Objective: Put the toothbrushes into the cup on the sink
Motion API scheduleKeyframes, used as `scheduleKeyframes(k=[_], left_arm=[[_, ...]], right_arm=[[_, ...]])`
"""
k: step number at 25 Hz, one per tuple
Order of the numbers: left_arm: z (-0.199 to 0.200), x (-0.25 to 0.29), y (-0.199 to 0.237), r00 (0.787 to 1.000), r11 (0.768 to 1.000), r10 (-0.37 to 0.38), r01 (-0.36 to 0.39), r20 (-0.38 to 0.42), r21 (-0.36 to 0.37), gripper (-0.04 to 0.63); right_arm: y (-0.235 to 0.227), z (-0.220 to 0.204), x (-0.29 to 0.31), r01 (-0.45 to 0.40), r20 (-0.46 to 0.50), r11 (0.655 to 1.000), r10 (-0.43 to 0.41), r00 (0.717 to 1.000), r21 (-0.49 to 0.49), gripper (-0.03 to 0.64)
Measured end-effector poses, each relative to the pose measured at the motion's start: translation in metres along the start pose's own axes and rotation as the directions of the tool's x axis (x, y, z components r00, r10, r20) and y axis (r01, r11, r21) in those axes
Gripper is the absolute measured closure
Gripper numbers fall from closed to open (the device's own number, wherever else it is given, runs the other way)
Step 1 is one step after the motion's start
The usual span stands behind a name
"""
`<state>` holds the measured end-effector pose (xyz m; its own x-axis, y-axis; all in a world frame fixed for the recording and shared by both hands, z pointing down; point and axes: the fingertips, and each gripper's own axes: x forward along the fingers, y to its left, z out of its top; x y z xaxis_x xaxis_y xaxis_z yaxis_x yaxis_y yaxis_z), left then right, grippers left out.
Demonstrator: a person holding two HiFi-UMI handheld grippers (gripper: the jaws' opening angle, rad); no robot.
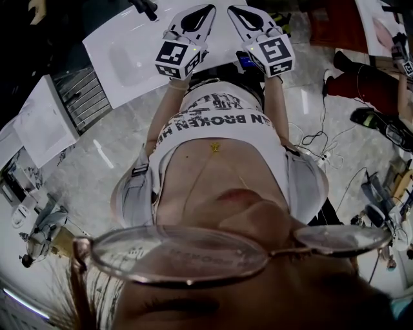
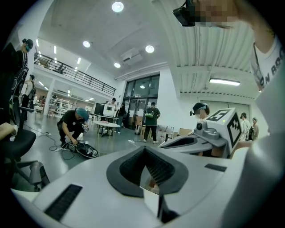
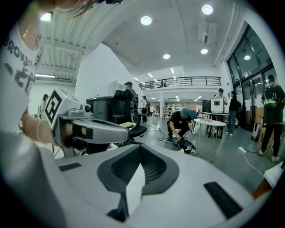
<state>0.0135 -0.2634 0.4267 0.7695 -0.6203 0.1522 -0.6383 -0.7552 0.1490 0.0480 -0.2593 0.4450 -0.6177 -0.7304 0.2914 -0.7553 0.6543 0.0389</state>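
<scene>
No toothbrush and no cup shows in any view. In the head view my left gripper (image 1: 195, 18) and my right gripper (image 1: 248, 17) are held side by side in front of the person's chest, pointing away over the edge of a white sink basin (image 1: 129, 55). Both pairs of jaws are closed with nothing between them. The left gripper view shows its own shut jaws (image 2: 148, 171), with the right gripper (image 2: 209, 133) beside them. The right gripper view shows its own shut jaws (image 3: 140, 167), with the left gripper (image 3: 89, 129) beside them. Both cameras look out level across a large hall.
A black tap (image 1: 145, 8) stands at the basin's far edge. A white box (image 1: 39, 122) sits on the floor at the left; cables (image 1: 322, 138) and shoes (image 1: 377, 122) lie at the right. A crouching person (image 2: 73, 127), a round table (image 2: 107, 125) and an office chair (image 2: 20, 151) occupy the hall.
</scene>
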Motion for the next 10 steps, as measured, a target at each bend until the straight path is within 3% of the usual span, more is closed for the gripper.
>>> scheduleKeyframes(k=[10], left_arm=[[0.002, 0.009, 0.002, 1.000, 1.000, 0.001, -0.001, -0.001, -0.003, 0.581]], right_arm=[[-0.009, -0.001, 0.002, 0.008, -0.007, 1.000, -0.008, 1.000, 0.007, 0.592]])
